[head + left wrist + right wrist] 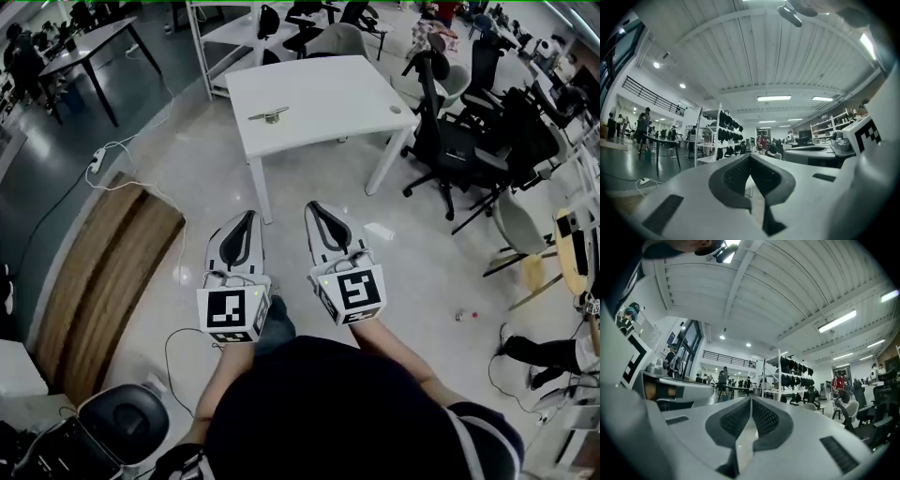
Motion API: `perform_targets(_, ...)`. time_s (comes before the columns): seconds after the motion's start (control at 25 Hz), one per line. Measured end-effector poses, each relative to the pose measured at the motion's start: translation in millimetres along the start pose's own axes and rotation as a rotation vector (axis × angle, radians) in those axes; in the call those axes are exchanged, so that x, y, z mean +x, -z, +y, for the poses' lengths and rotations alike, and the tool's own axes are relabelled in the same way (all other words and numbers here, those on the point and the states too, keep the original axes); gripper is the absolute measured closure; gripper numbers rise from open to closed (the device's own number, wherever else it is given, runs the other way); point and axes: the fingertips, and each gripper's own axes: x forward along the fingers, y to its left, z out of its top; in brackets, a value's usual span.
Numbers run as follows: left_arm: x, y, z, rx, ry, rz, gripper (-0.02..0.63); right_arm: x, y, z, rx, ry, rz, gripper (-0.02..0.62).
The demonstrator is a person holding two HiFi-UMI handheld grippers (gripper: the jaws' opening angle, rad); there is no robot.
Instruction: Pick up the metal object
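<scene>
A small metal object [269, 115] lies on the left part of a white table [328, 98] in the head view, well ahead of both grippers. My left gripper [247, 218] and right gripper [316, 210] are held side by side over the floor, short of the table's front edge. Each has its dark pads pressed together with nothing between them. In the left gripper view the left gripper [750, 158] points level into the room; the right gripper [751, 400] does the same in the right gripper view. Neither gripper view shows the metal object.
Black office chairs [450, 141] crowd the table's right side. A wooden floor panel [112, 281] and a white cable [122, 150] lie to the left. A dark table [89, 47] stands far left. Racks [787, 376] and several people stand in the hall.
</scene>
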Motion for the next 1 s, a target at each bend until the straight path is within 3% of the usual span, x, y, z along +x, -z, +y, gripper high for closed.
perform_targets(0.64, 211, 11, 165, 0.002, 0.111, 0.023, 0.584, 257, 20, -50, -0.075, 0.041, 0.048, 0.563)
perform_targets(0.84, 244, 24, 183, -0.014, 0.141, 0.042, 0.584, 289, 37, -56, -0.063, 0.050, 0.078, 0.485)
perform_targets(1.0, 262, 37, 190, -0.035, 0.147, 0.067, 0.584, 306, 57, -67, -0.083, 0.060, 0.131, 0.474)
